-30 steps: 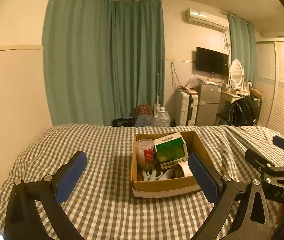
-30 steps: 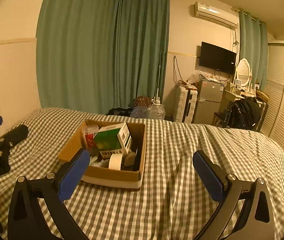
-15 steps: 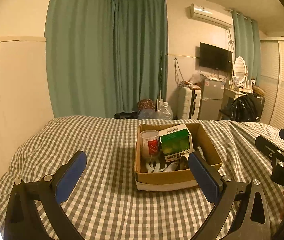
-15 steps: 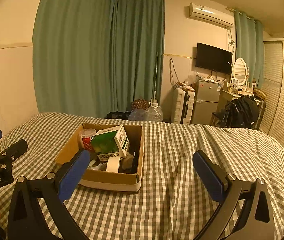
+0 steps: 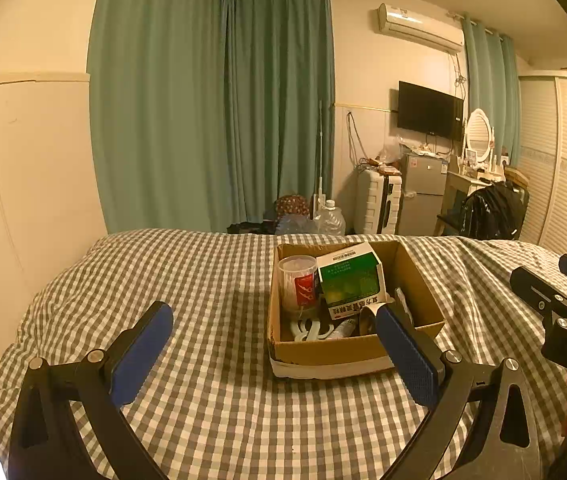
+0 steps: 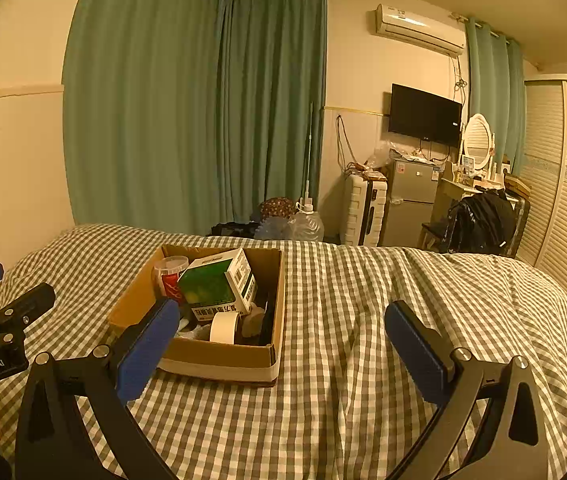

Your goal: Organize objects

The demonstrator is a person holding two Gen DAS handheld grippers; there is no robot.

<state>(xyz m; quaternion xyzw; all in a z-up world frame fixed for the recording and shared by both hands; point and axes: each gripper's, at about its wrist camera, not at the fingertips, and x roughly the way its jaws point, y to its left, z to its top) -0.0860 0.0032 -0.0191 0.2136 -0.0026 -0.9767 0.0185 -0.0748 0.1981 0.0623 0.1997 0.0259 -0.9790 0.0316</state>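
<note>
Cardboard box (image 5: 347, 350) on checked bedspread (image 5: 211, 280), mid-bed, holding green carton (image 5: 349, 284), cup (image 5: 297, 284), tape roll (image 6: 223, 327). Left gripper (image 5: 273, 350) and right gripper (image 6: 283, 344) both spread wide, empty, above bed.

Bedroom, warm dim light. Bed (image 5: 211, 292) with grey-and-white checked cover. Cream walls; teal floor-length curtains (image 5: 211, 112) in the corner, a second pair (image 5: 491, 92) at right. Wall air conditioner (image 5: 419, 26). Black television (image 5: 429, 110) above a small grey fridge (image 5: 421, 192). White suitcase (image 5: 377, 202). Oval mirror (image 5: 477, 132) on what may be a dressing table. Louvred wardrobe doors (image 5: 563, 168).
</note>
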